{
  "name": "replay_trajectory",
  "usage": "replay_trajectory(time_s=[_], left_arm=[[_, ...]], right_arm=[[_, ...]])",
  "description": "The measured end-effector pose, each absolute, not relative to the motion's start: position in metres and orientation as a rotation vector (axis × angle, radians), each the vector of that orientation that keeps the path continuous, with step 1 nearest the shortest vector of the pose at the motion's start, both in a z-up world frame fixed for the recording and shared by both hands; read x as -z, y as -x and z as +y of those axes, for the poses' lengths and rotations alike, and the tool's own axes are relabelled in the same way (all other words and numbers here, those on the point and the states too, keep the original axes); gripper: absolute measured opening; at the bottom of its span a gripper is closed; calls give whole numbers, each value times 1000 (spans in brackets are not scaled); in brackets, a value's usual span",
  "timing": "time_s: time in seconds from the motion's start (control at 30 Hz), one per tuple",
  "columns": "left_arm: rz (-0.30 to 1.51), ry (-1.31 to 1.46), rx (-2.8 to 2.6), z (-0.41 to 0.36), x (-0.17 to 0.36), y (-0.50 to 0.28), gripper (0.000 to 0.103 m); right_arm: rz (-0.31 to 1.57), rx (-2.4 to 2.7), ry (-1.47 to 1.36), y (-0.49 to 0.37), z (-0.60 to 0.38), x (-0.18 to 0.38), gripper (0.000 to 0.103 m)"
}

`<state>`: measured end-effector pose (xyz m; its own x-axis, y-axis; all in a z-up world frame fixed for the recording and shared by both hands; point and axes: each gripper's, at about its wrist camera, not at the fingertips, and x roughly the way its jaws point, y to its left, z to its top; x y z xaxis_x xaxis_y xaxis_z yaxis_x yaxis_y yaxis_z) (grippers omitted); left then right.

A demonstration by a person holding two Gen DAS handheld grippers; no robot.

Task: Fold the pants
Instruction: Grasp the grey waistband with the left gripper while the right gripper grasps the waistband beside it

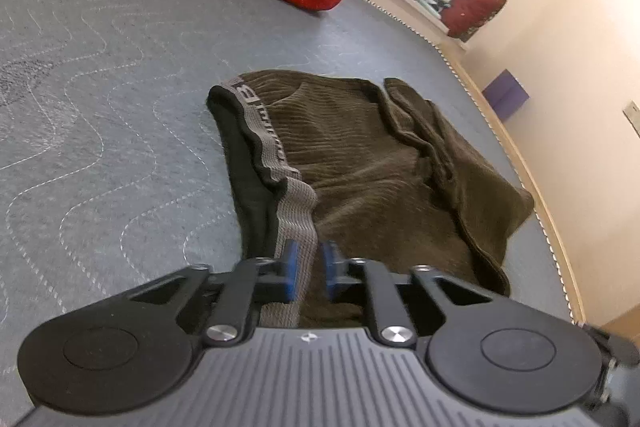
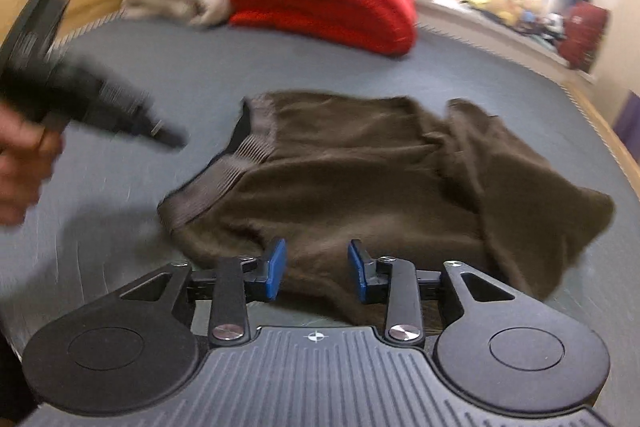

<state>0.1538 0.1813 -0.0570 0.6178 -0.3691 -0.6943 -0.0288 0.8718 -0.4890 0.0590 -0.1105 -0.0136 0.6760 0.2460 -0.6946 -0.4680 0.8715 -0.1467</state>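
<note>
- The brown pants (image 1: 360, 163) lie on the grey bed (image 1: 100, 107) already doubled into a short bundle, waistband (image 1: 264, 139) on the left, leg ends heaped on the right.
- My left gripper (image 1: 308, 271) has its jaws narrowly apart with the waistband running between them; I cannot tell if the pads bite.
- My right gripper (image 2: 316, 269) stands with jaws apart over the near edge of the cloth, gripping nothing I can see.
- I judge the fold mostly done; the rumpled right side needs squaring.
</note>
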Motion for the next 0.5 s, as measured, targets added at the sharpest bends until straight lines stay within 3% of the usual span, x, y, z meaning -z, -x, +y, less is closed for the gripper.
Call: replay_trajectory(time_s=[0.07, 0.3, 0.5], left_arm=[[931, 539, 200, 188, 71, -170, 37], [1006, 727, 188, 204, 119, -212, 50], [1010, 800, 182, 201, 145, -238, 63]], right_arm=[[738, -423, 365, -61, -99, 22, 49], [773, -492, 558, -66, -64, 54, 69], [769, -552, 777, -69, -40, 84, 69]])
